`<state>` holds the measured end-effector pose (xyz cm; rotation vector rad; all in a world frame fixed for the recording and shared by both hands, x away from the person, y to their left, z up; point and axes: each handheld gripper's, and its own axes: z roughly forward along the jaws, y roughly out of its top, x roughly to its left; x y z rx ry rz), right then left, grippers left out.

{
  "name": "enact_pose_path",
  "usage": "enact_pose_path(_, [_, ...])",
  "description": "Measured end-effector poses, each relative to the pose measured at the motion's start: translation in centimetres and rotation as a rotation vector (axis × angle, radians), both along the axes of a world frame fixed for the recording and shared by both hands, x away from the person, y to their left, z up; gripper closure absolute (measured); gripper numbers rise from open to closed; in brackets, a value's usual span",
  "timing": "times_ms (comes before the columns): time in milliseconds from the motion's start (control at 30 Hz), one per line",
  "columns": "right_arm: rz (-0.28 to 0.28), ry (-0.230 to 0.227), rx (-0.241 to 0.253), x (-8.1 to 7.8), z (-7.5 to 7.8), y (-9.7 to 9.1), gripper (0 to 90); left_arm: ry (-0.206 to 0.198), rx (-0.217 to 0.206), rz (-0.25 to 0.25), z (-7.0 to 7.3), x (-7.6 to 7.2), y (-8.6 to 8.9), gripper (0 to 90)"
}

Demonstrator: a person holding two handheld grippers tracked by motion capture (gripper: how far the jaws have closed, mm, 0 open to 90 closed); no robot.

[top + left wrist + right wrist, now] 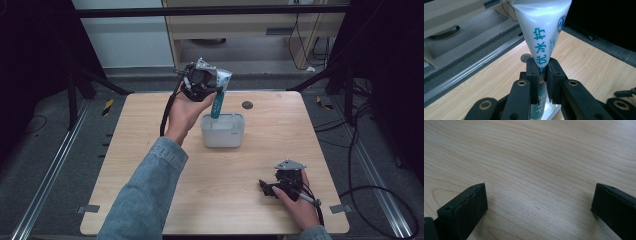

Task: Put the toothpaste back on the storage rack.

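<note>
Gripping: the left gripper (212, 90) is clenched on a white tube (218, 95) with teal print; in the left gripper view its two black jaws pinch the tube (541, 37) low on its body, with the wide flat end fanning out above them.
Tube: it hangs upright, tilted slightly, its lower end down inside the white box (223, 131), close to that box's far wall.
Box: it stands near the middle of the table (150, 165), a little toward the far side, with bare wood on every side of it.
Right gripper (265, 187): it rests low on the near right part of the table, held in the right hand (295, 200), jaws released and spread wide, with bare wood grain between them in the right gripper view.
Room left of the box: a broad stretch of bare wood runs to the table's left edge, crossed by the person's denim sleeve (145, 195).
Room between the grippers: well apart, with open tabletop between box and right gripper.
Far edge: a small dark round disc (247, 105) sits there, just behind the box.
Beyond the edges: grey floor, metal rails and loose cables (380, 195) on the right.
</note>
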<state>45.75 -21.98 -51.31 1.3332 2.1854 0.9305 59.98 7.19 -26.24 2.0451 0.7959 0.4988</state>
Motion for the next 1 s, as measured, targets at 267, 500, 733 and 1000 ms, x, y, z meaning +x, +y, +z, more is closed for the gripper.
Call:
enact_pose_path(267, [-0.001,0.002,0.002,0.0,0.0,0.0,0.4,0.008,-0.003,-0.003,-0.5,0.7,-0.8,81.3])
enact_pose_path(500, [-0.002,0.004,0.001,0.0,0.0,0.0,0.4,0.014,0.043,0.003,-1.7,1.2,-2.0,81.4])
enact_pose_path(733, [0.002,0.003,-0.005,0.0,0.0,0.0,0.4,0.030,0.058,-0.011,-2.9,1.3,-2.7,81.4])
enact_pose_path(1000, [0.002,0.003,-0.006,0.0,0.0,0.0,0.4,0.041,0.078,-0.021,-4.4,1.4,-2.7,81.4])
